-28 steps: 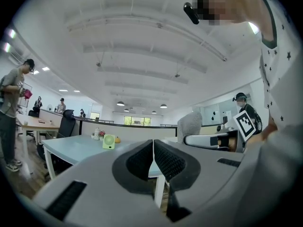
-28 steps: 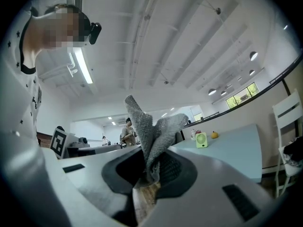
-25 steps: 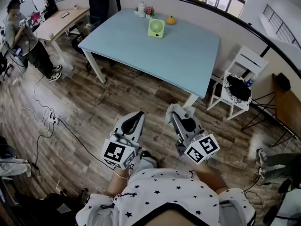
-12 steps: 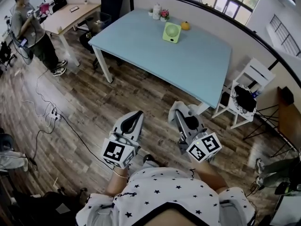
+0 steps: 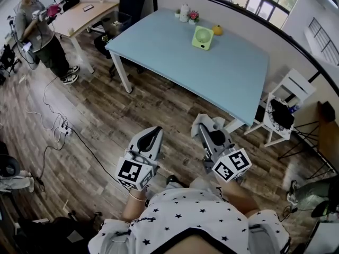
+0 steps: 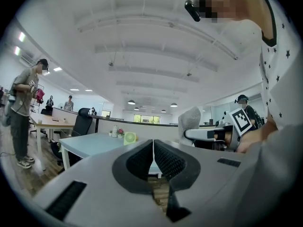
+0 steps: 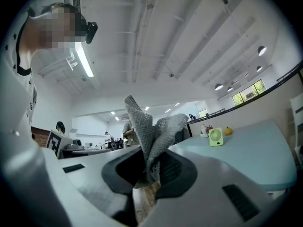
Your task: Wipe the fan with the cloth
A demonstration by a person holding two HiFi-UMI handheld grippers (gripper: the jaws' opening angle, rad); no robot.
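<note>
1. Right hand-held gripper [image 7: 151, 167] pinches a grey mesh cloth [image 7: 149, 126]. Its jaws are pressed onto the lower folds, and the rest stands up in a crumpled peak above them.
2. In the head view I see that same hand-held gripper [image 5: 201, 125] over the wooden floor [image 5: 106, 115], short of the near edge of the light blue desk [image 5: 212, 83]. The cloth [image 5: 202, 120] is bunched at its tip.
3. My left hand-held gripper [image 5: 154, 132] hangs beside it over the floor. In its own view [image 6: 153, 157] the ribbed pads are pressed together with nothing between them.
4. The green fan [image 5: 203, 37] stands upright close to the far edge of the desk, well apart from both hand-held grippers.
5. An orange round thing [image 5: 217, 30] sits just beside the fan. A white jug [image 5: 184, 12] and a small flower pot [image 5: 193, 16] stand at the far corner.
</note>
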